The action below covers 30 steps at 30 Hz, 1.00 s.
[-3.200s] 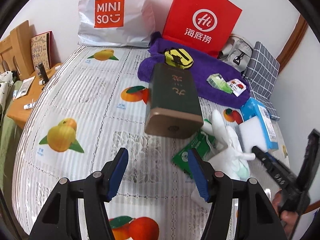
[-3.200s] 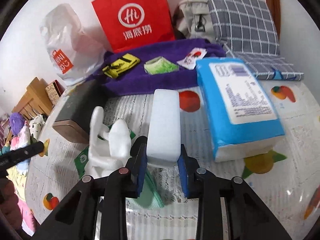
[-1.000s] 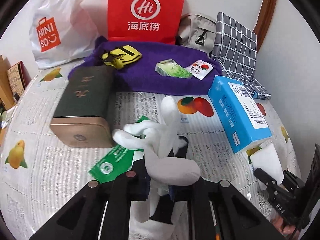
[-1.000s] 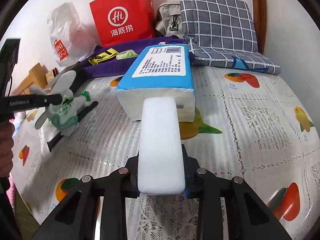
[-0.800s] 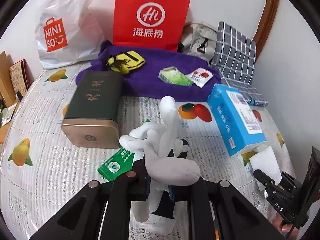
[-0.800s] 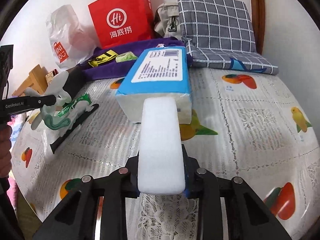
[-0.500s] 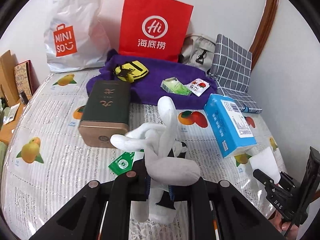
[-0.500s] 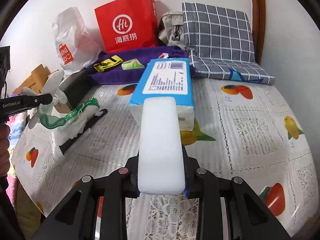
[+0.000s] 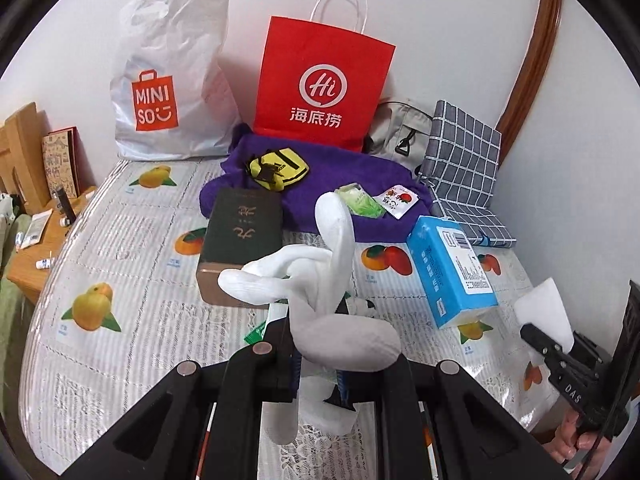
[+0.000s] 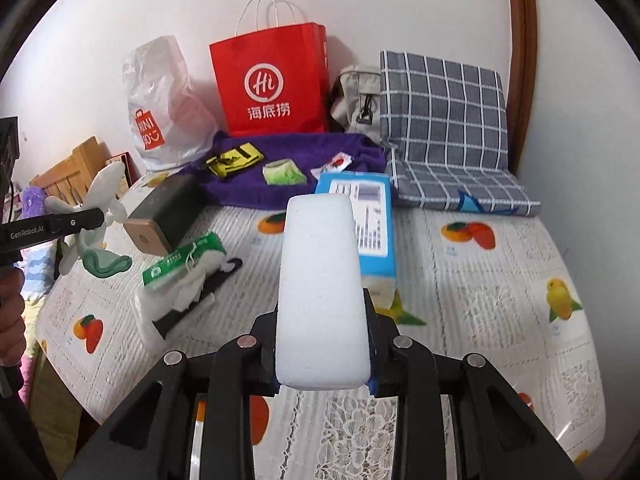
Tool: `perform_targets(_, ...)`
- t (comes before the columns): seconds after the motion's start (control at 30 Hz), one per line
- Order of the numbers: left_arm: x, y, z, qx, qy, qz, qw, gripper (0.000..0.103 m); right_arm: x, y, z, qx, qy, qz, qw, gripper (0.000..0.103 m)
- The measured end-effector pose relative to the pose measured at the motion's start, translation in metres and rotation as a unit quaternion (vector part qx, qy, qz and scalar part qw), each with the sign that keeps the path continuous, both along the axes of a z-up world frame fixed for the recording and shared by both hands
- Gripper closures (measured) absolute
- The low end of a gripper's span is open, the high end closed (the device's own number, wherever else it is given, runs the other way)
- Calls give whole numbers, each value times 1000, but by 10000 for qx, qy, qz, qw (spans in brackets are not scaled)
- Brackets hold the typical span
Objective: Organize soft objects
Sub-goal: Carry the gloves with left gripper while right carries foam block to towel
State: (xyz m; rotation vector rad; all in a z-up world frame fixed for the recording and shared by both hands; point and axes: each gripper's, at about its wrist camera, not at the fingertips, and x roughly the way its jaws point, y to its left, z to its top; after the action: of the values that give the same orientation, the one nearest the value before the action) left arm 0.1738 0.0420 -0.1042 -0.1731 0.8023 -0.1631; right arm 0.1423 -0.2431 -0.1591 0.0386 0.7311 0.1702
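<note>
A white rubber glove (image 9: 320,276) with a green cuff hangs above the bed, and my left gripper (image 9: 318,372) is shut on it. In the right wrist view the glove (image 10: 102,196) and the left gripper (image 10: 96,214) show at the far left. My right gripper (image 10: 322,364) is shut on a white sponge block (image 10: 322,292), held clear of the bedspread. From the left wrist view the sponge (image 9: 544,308) and right gripper (image 9: 534,334) sit at the right edge. A purple towel (image 9: 332,176) lies at the back with a yellow pouch (image 9: 278,168) and small packets on it.
A blue tissue pack (image 10: 368,216) and a dark green tin (image 9: 240,232) lie mid-bed. A green packet with white cloth over a black strip (image 10: 182,272) lies at left. A red paper bag (image 9: 324,88), a white plastic bag (image 9: 168,92), and a checked cushion (image 10: 444,120) line the wall.
Both grippers have risen with the glove and the sponge still gripped; the bed and its objects look farther away. The green packet stayed on the bed.
</note>
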Motion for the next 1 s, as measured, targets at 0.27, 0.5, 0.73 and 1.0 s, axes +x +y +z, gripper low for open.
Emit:
perform_targets(0.27,11,7,17,44,-52,80,9999,90,21,12,26,-19,-131,123,9998,73)
perform_targets(0.5,28,18,31,58,-135,191,9997,90,47,20,48,-131,-276,185,9994,73)
perform_targets(0.73,54,19,33,153,-29,209,9997,90,78,20,58,-119,-236,158,9995,73)
perform_targets(1.0,91,18,34,199,-4,195,9996,90,117,23,70,-179,-261,214,9993,73)
